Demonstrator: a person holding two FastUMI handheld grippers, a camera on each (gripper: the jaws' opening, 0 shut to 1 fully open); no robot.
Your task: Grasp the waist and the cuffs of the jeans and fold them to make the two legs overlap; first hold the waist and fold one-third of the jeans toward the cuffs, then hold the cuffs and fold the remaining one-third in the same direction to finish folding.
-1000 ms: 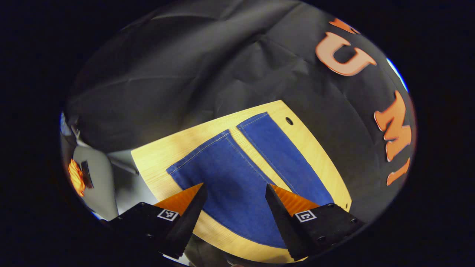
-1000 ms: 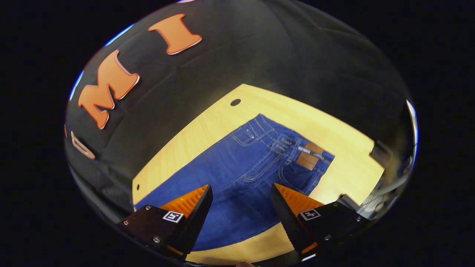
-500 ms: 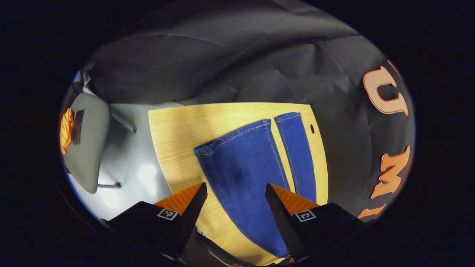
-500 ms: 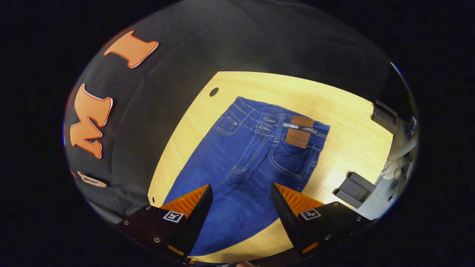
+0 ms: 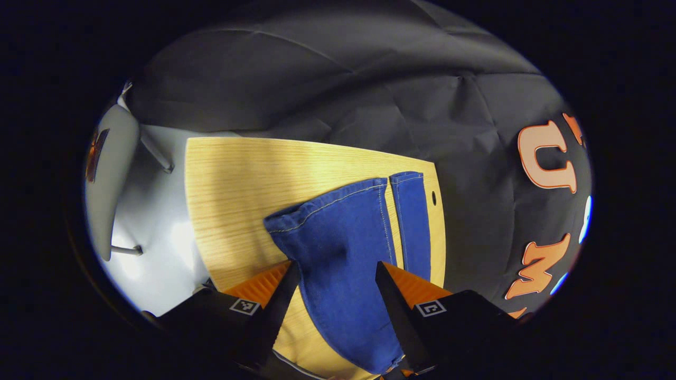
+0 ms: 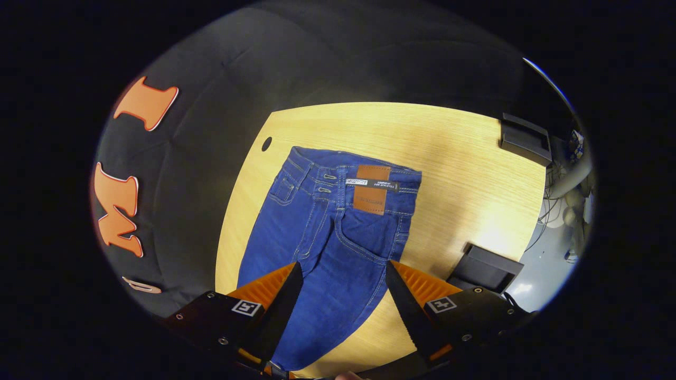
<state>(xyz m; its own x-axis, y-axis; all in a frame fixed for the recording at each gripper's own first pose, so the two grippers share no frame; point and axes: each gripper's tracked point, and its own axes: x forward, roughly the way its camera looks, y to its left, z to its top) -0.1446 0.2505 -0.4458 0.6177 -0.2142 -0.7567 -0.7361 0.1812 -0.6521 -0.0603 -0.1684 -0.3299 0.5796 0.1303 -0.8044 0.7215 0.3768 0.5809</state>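
Blue jeans lie flat on a wooden table [image 5: 232, 179]. In the left gripper view the two legs run away from me, the wide near leg [image 5: 338, 248] beside the narrower far leg [image 5: 413, 221], their cuffs [image 5: 325, 203] at the far end. My left gripper [image 5: 335, 274] is open, its fingers straddling the near leg from above. In the right gripper view the waist [image 6: 354, 164] with a brown patch [image 6: 371, 190] lies ahead, and the seat and thighs [image 6: 317, 264] run back towards me. My right gripper [image 6: 343, 274] hovers open over the thigh part.
Two black boxes [image 6: 523, 140] [image 6: 486, 266] sit at the table's right edge in the right gripper view. A cable hole [image 6: 266, 143] lies near the waist, another hole [image 5: 434, 198] by the cuffs. A grey chair [image 5: 105, 174] stands on the pale floor beyond the table's left edge.
Both views have swung round. The left gripper has come lower over the near leg, which now runs between its fingers. The right gripper has turned, so the waist lies straight ahead.
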